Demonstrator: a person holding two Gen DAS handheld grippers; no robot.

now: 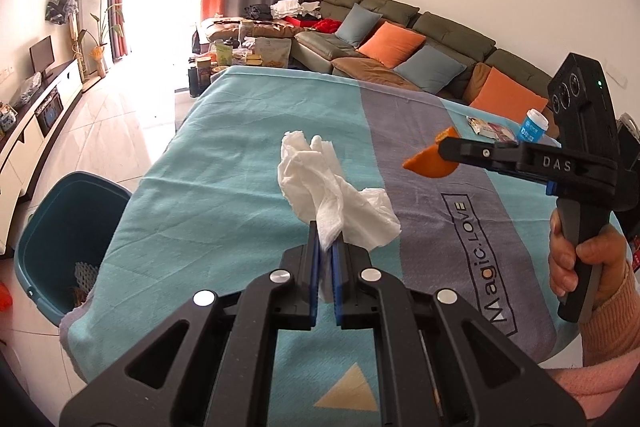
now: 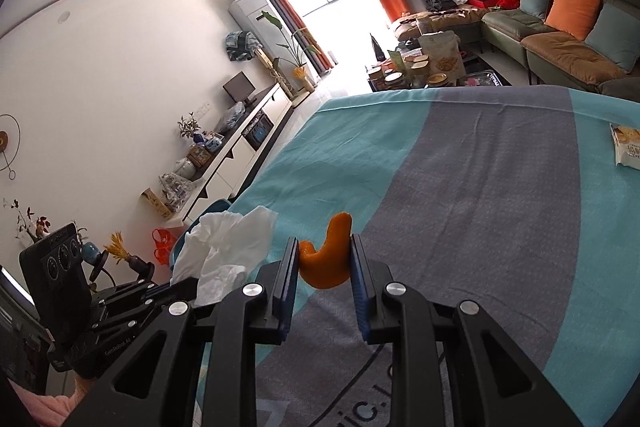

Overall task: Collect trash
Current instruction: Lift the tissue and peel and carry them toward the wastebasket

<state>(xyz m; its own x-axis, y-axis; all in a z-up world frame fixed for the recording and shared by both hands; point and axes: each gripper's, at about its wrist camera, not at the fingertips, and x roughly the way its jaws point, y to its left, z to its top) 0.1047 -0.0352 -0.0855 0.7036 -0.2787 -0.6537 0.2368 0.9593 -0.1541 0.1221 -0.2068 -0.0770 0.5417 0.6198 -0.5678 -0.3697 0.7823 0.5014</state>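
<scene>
My left gripper (image 1: 326,241) is shut on a crumpled white tissue (image 1: 332,193) and holds it above the teal and grey tablecloth (image 1: 224,163). My right gripper (image 2: 325,255) is shut on a curved orange peel (image 2: 326,259) and holds it above the cloth. The right gripper (image 1: 440,151) with the peel (image 1: 430,163) also shows at the right of the left wrist view. The tissue (image 2: 224,251) and left gripper show at the lower left of the right wrist view. A teal trash bin (image 1: 64,235) stands on the floor left of the table, with some trash inside.
A snack wrapper (image 1: 490,127) and a small blue-labelled cup (image 1: 534,125) lie at the table's far right; the wrapper (image 2: 626,147) shows at the right edge of the right wrist view. A sofa (image 1: 400,43) stands beyond. A cluttered coffee table (image 2: 424,67) is behind the table.
</scene>
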